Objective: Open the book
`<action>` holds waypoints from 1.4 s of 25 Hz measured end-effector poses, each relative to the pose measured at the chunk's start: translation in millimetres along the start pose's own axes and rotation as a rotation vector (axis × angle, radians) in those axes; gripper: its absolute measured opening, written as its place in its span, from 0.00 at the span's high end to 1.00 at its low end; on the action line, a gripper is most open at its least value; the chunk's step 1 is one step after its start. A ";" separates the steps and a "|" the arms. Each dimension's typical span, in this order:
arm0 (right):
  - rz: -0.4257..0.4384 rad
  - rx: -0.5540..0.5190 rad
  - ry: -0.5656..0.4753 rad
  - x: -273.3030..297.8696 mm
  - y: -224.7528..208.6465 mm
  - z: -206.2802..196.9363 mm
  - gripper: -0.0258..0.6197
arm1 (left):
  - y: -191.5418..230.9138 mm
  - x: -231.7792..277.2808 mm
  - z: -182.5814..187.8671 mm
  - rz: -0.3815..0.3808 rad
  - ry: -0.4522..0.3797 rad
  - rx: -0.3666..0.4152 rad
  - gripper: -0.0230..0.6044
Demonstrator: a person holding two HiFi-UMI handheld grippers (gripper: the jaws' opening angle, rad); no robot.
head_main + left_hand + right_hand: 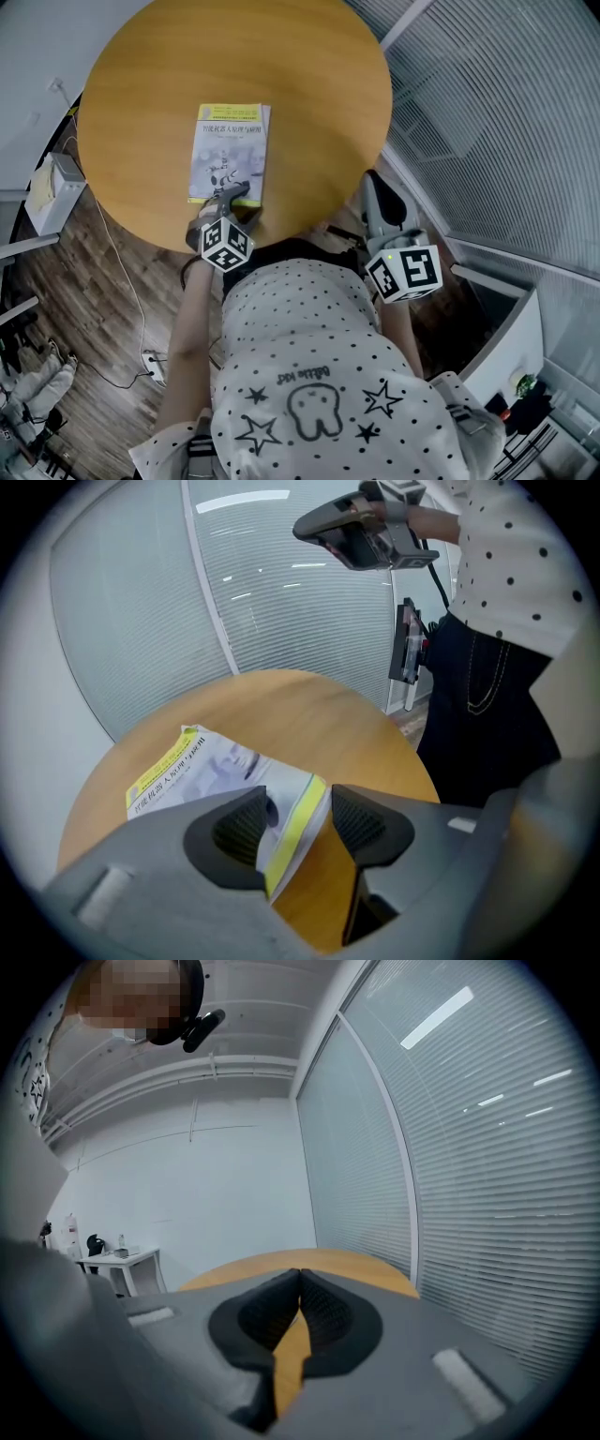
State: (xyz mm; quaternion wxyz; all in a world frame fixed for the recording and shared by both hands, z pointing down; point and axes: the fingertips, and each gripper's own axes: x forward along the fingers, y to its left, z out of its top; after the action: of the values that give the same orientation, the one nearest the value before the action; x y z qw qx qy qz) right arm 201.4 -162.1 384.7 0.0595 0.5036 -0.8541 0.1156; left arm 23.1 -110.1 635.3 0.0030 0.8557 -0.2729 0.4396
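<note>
A closed book (230,150) with a pale cover and yellow bands lies flat on the round wooden table (309,84), towards its near side. My left gripper (236,193) is at the book's near edge, pointing down at it. In the left gripper view its jaws stand open (298,808), with the book's (187,771) yellow-striped corner lying between them and the pads clear of it. My right gripper (372,180) hovers off the table's near right edge. It is shut with nothing in it (300,1283), and it also shows high up in the left gripper view (309,527).
A glass wall with blinds (506,112) runs along the right. On the wooden floor to the left stand a white box (52,187) and a trailing cable (122,281). The person's dotted shirt (309,375) fills the near foreground. A small white side table (117,1260) stands by the far wall.
</note>
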 end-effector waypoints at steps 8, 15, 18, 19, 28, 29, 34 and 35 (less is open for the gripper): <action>-0.006 0.004 0.005 -1.0 -3.9 -2.8 0.96 | -2.6 -9.9 8.0 -0.007 -0.042 -0.069 0.75; 0.003 0.005 -0.001 -0.8 0.0 -1.2 0.96 | 4.1 -21.4 12.7 0.033 -0.072 -0.126 0.87; 0.001 0.002 -0.001 -0.9 0.8 -1.5 0.96 | 8.0 -24.9 12.1 0.053 -0.080 -0.160 0.89; -0.001 0.002 -0.001 -1.3 0.5 -1.4 0.96 | 8.6 -25.4 12.3 0.060 -0.079 -0.162 0.89; -0.035 -0.001 -0.005 -10.4 4.1 1.6 0.95 | 16.0 -38.8 18.3 0.121 -0.102 -0.191 0.90; -0.041 -0.001 -0.003 -11.2 6.3 1.6 0.96 | 17.5 -41.3 18.8 0.125 -0.107 -0.196 0.91; -0.081 -0.002 0.005 -19.7 16.8 2.7 0.96 | 23.6 -52.1 23.0 0.135 -0.132 -0.186 0.91; -0.092 0.000 0.005 -21.2 17.6 2.8 0.96 | 24.7 -52.9 23.6 0.133 -0.138 -0.187 0.91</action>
State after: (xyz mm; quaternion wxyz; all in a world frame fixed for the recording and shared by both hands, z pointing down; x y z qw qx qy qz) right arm 196.4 -136.6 374.9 0.0671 0.5422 -0.8298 0.1140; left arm 4.7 -112.2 575.1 0.0347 0.8599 -0.3683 0.3519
